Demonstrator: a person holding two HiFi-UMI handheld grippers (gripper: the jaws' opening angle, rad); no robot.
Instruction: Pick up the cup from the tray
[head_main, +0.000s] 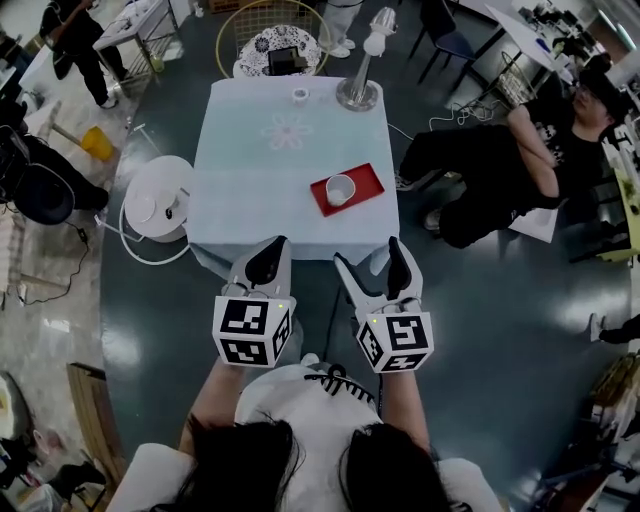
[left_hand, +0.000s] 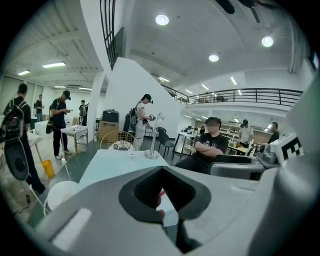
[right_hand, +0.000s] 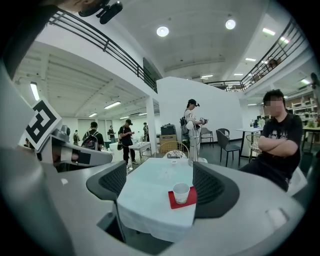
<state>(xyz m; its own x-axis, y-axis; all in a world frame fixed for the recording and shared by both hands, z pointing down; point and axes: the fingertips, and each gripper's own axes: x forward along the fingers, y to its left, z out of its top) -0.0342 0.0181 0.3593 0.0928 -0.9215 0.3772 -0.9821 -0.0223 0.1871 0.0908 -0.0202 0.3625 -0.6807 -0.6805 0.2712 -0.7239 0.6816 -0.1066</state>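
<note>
Biggest thing in front of us is the square table (head_main: 250, 190) with its pale cloth. A person in black (head_main: 520, 170) sits off its right side with arms crossed, and a round white appliance (head_main: 158, 198) stands on the floor at its left.

We're holding both grippers just short of the near edge of the table, not touching anything. The left gripper (head_main: 275, 250) has its jaws pressed together with nothing in them. The right gripper (head_main: 367, 255) is spread wide and empty. In the right gripper view the cup lines up in the gap between its pads, but it's well apart from them, farther along the table.

A metal stand (head_main: 358, 92) sits at the far edge. The red tray (head_main: 368, 182) lies on the right half of the table, turned a bit askew. The white cup (head_main: 340, 190) stands upright on it, toward the tray's left side. A tiny white item (head_main: 300, 95) sits near the stand.
</note>
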